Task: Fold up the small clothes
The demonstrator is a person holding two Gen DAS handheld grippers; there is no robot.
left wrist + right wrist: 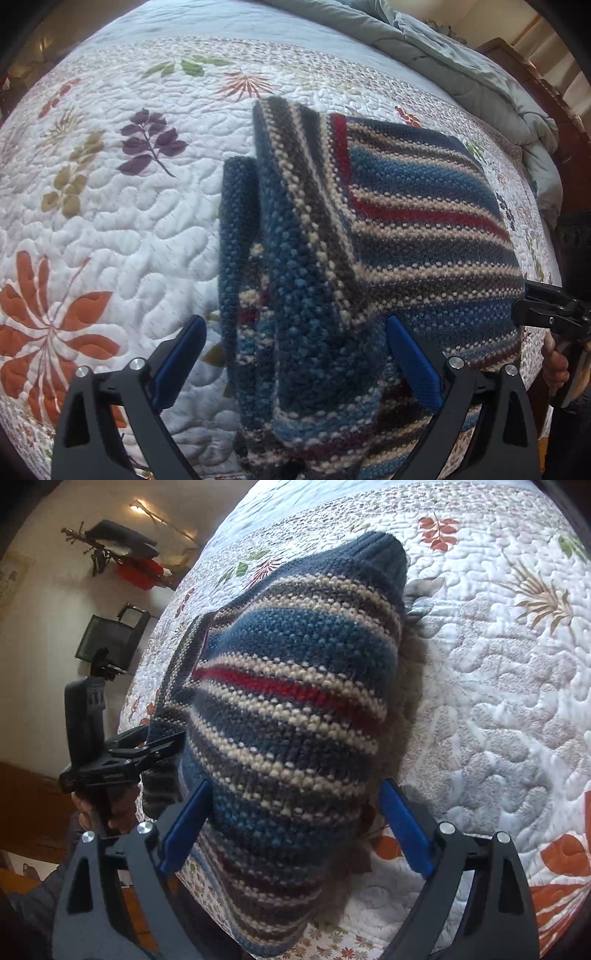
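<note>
- The quilted bedspread (110, 221), white with printed leaves and flowers, fills the ground under both grippers; its far edge bends away in the fisheye and cannot be followed.
- A grey comforter (461, 55) is bunched far ahead of the left gripper, to its right, partly cut off by the round frame edge.
- The striped knit sweater (369, 240), in blue, cream, grey and red bands, lies folded on the bedspread directly ahead of both grippers. Its near end runs down between the fingers and out of the bottom of each view, so its full outline is hidden.
- The left gripper (295, 354) stands wide open, with the sweater's folded edge between the blue pads; neither pad clearly presses it.
- The right gripper (295, 823) is likewise spread wide over the sweater. Whether its left pad touches the knit is hard to make out.
- A hand (107, 812) on the left tool's handle shows beside the right gripper's left finger, mostly hidden.
</note>
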